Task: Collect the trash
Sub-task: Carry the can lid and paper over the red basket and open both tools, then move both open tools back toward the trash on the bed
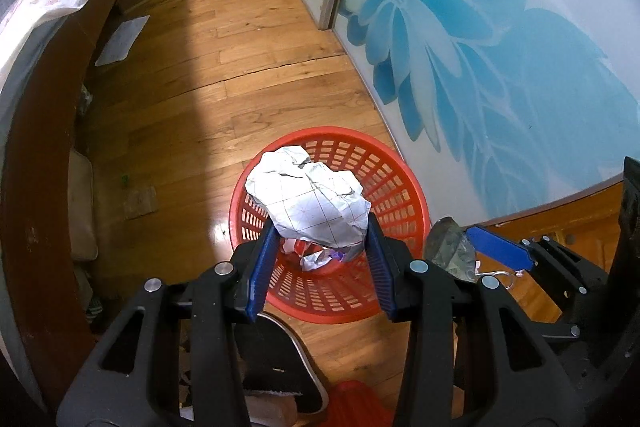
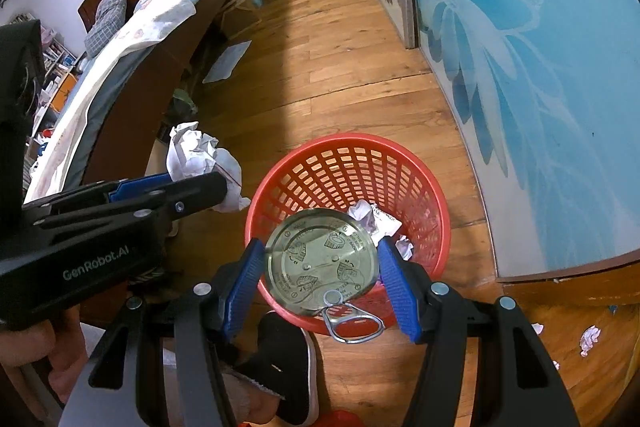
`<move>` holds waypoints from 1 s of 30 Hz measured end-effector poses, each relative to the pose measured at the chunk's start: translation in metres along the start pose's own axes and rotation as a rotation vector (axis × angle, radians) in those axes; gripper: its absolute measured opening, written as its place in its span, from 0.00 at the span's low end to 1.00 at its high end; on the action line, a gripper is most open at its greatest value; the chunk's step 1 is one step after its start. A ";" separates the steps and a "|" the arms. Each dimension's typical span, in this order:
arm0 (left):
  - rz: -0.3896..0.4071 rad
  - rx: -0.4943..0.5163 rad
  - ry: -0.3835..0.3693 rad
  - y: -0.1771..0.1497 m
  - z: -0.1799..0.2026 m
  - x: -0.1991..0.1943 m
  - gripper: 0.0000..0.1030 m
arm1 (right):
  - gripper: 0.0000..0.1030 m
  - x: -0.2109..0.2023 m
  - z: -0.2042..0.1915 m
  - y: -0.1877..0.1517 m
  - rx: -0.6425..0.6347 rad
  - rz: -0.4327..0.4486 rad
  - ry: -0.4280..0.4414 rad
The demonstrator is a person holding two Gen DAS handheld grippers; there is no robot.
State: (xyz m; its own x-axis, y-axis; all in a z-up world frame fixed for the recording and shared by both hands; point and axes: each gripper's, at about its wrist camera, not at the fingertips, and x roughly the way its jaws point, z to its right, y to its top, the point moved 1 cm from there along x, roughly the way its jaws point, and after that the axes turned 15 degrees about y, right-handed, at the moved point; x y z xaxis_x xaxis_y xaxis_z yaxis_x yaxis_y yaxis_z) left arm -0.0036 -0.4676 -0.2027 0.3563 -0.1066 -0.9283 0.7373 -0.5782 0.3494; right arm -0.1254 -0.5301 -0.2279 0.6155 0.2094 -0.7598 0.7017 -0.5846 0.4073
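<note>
My left gripper [image 1: 322, 227] is shut on a crumpled white paper ball [image 1: 312, 199] with printed grid lines, held just above the red mesh basket [image 1: 400, 167]. The basket holds a few crumpled scraps [image 1: 316, 259]. My right gripper [image 2: 320, 245] is shut on a round metal can [image 2: 320, 259] with a pull-tab lid, held over the basket's near rim [image 2: 400, 155]. In the right wrist view the paper ball [image 2: 200, 155] hangs left of the basket. In the left wrist view the can [image 1: 448, 247] shows at the basket's right side.
A bed [image 2: 120, 67] runs along the left and a sliding door with a blue flower [image 2: 540, 67] along the right, with wooden floor between. A foot in a black slipper [image 2: 280, 355] stands just below the basket. Small paper scraps [image 2: 590, 339] lie at the right.
</note>
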 end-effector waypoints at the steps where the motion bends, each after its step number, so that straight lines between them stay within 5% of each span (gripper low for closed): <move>1: -0.003 0.000 -0.003 0.000 0.000 0.000 0.42 | 0.57 0.000 -0.001 0.000 -0.002 0.002 0.000; 5: 0.019 0.005 0.031 0.001 0.001 -0.003 0.45 | 0.58 0.001 -0.001 0.000 0.007 -0.004 -0.008; 9: 0.030 -0.007 0.047 0.002 0.000 -0.006 0.51 | 0.75 0.000 0.002 -0.001 0.020 0.003 -0.014; 30: 0.121 -0.146 -0.023 0.014 -0.043 -0.059 0.53 | 0.76 -0.028 -0.023 0.012 -0.013 0.058 -0.001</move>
State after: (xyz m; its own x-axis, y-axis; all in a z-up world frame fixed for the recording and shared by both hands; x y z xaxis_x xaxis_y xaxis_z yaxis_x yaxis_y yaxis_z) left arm 0.0107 -0.4344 -0.1379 0.4355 -0.1883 -0.8802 0.7656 -0.4368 0.4723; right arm -0.1260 -0.5248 -0.1897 0.6547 0.1748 -0.7354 0.6696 -0.5855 0.4570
